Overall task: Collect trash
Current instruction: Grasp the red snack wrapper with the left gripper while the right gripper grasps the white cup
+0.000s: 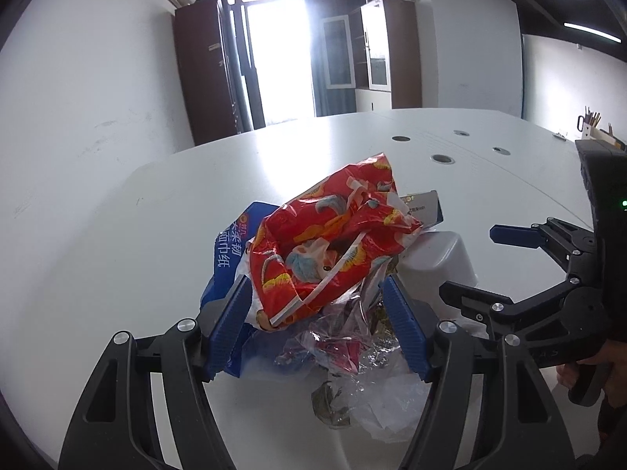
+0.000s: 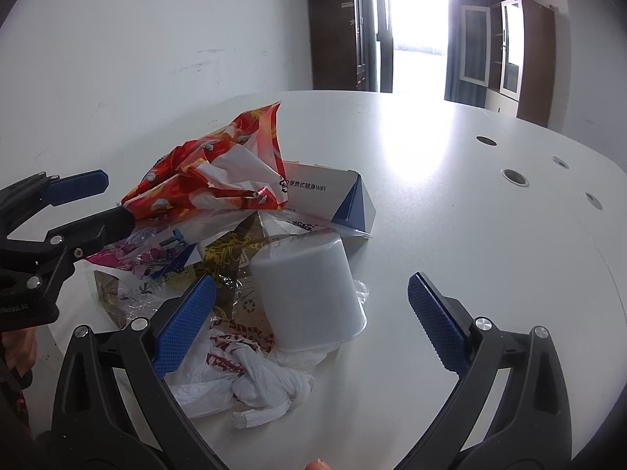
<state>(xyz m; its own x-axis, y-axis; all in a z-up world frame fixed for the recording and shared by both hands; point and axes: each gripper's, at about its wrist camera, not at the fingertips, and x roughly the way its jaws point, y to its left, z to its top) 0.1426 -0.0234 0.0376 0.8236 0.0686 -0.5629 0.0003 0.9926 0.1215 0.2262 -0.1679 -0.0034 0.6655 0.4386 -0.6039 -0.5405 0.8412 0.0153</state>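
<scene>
Trash pile (image 2: 243,243) blocks table (image 2: 490,235) near edge; right side free.

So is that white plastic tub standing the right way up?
No, the white plastic tub sits upside down on the table, its flat base facing up and its wider rim on the tabletop.
</scene>
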